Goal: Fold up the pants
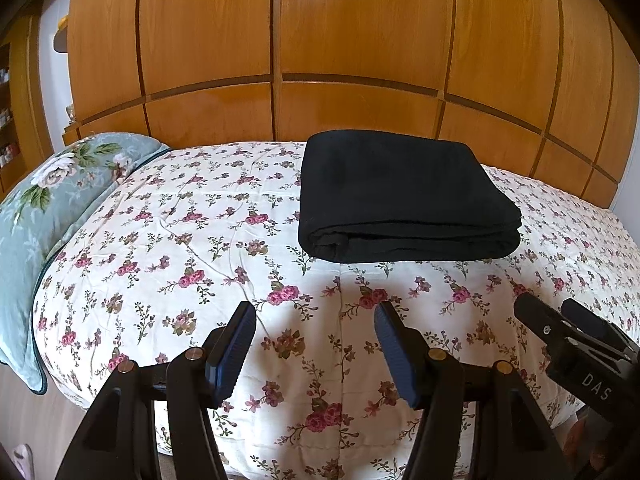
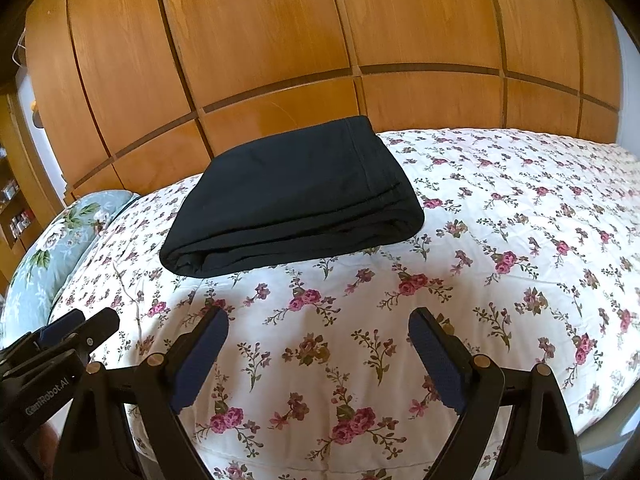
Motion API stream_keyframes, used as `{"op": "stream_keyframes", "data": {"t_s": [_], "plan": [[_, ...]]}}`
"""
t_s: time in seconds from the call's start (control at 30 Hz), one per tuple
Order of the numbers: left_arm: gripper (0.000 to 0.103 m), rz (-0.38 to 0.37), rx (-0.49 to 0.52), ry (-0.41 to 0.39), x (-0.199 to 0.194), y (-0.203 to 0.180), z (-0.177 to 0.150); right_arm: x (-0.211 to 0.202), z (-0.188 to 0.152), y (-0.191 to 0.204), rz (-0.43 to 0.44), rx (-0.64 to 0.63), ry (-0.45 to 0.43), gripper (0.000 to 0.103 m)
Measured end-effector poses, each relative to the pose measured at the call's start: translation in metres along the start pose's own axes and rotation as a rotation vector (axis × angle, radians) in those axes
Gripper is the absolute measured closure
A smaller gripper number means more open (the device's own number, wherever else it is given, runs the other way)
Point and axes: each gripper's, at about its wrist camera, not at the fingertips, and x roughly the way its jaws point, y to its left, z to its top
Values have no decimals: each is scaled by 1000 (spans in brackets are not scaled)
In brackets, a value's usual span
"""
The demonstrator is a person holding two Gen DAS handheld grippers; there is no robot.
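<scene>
Black pants [image 1: 404, 196] lie folded into a thick rectangle on the floral bedspread [image 1: 180, 240], toward the far side of the bed. The right wrist view shows the same folded pants [image 2: 296, 200] left of centre, on the bedspread [image 2: 500, 220]. My left gripper [image 1: 316, 316] hovers open over the near edge of the bed, well short of the pants, nothing between its blue pads. My right gripper [image 2: 318, 320] is open too, empty, also short of the pants. Each gripper appears in the other's view: the right gripper [image 1: 560, 316] at the right edge, the left gripper [image 2: 86, 324] at the left edge.
A green floral pillow [image 1: 52, 208] lies at the left end of the bed. Wooden wardrobe doors [image 1: 340, 40] stand right behind the bed. Shelves with small items [image 1: 8, 128] show at the far left. Bare bedspread stretches to the right of the pants.
</scene>
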Motion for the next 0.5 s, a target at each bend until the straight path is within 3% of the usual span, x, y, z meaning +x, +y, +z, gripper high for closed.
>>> {"op": "stream_keyframes", "data": {"t_s": [0.5], "plan": [[40,5,4,21,10,-3,-1,8,0,-4,1,8,17,11]]}}
